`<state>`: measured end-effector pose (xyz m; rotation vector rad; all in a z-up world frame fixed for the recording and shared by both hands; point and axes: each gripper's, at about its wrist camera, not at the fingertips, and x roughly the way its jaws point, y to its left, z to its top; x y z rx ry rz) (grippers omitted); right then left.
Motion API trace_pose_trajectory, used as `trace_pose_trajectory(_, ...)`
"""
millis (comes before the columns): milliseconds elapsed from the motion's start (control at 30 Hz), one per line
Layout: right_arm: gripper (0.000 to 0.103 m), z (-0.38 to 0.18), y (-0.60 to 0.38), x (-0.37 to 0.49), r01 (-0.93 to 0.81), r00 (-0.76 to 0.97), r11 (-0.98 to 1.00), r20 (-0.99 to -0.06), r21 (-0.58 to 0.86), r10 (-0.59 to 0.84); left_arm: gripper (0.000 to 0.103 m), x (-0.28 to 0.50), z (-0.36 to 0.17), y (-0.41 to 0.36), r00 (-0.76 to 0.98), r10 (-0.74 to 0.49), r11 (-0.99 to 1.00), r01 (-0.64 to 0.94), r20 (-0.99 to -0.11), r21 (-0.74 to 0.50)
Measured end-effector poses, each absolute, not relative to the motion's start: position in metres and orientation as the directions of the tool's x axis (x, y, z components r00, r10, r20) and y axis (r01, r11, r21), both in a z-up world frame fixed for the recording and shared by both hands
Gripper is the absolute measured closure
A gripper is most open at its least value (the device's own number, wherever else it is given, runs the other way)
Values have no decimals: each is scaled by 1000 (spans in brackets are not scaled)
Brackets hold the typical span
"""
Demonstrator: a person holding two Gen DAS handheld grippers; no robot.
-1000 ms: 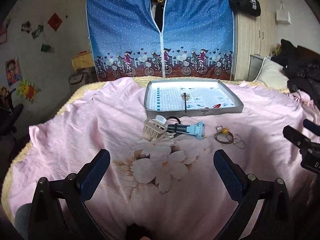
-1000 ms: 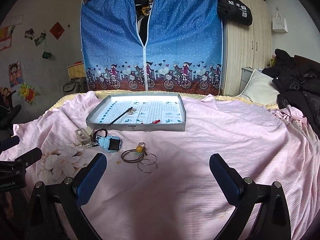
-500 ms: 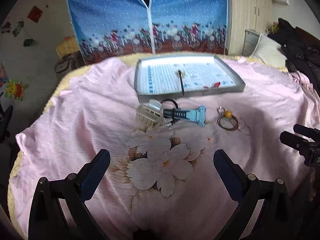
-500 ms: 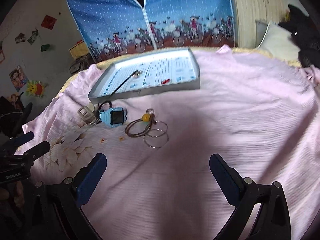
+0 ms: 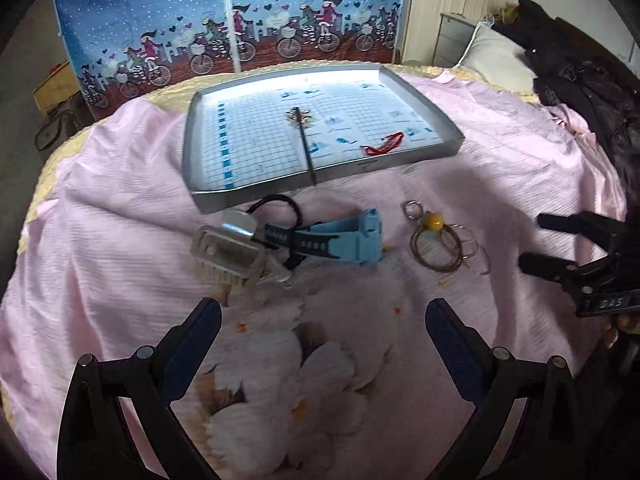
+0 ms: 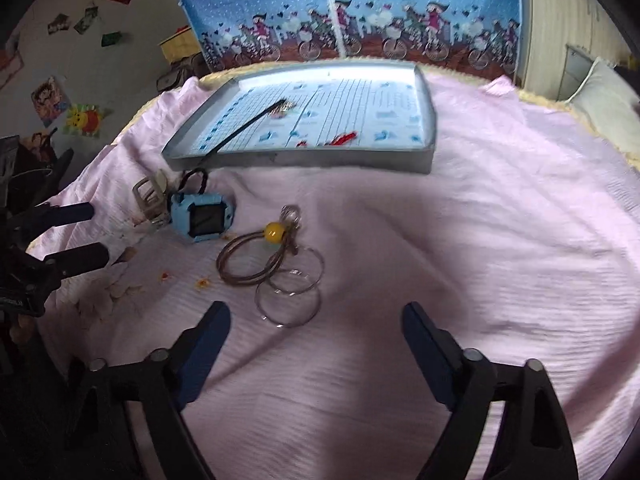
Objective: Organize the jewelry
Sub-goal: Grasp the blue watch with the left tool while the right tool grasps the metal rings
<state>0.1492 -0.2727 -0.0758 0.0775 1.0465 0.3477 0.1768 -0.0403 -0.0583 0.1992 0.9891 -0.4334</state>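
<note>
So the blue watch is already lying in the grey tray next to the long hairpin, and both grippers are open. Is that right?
Not quite. The blue watch lies on the pink bedspread in front of the grey tray, as the right wrist view shows. The long hairpin is in the tray, and both grippers are open.

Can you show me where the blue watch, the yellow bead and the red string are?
blue watch (image 6: 202,220): right wrist view, on its dark screen.
yellow bead (image 6: 274,233): right wrist view, bead's middle.
red string (image 5: 383,148): left wrist view, middle of the strand.

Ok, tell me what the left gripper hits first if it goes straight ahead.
Likely the blue watch, roughly centred ahead of the open left gripper on the pink sheet; the hair comb lies just left of that line. Depth is uncertain.
</note>
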Motion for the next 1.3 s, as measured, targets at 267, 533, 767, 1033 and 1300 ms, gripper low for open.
trace_pose_trajectory(267,42,-91,-253,156,-296,382,925,-857,240,345,32,198,-68,-50,402,-351,878,455,-846,-148)
trace_pose_trajectory(533,47,-94,-249,163,-312,382,923,-860,224,338,40,228,-82,-57,353,-371,891,397,-859,-221)
trace_pose_trajectory(767,52,-103,-245,174,-315,371,924,-868,217,331,41,238,-91,-60,347,-393,890,376,-851,-258)
trace_pose_trajectory(1033,52,-111,-246,194,-301,376,930,-870,210,318,50,247,-97,-65,357,-363,904,359,-860,-233)
trace_pose_trajectory(1300,61,-114,-245,192,-313,371,925,-869,217,329,70,247,-96,-61,358,-410,887,373,-839,-274)
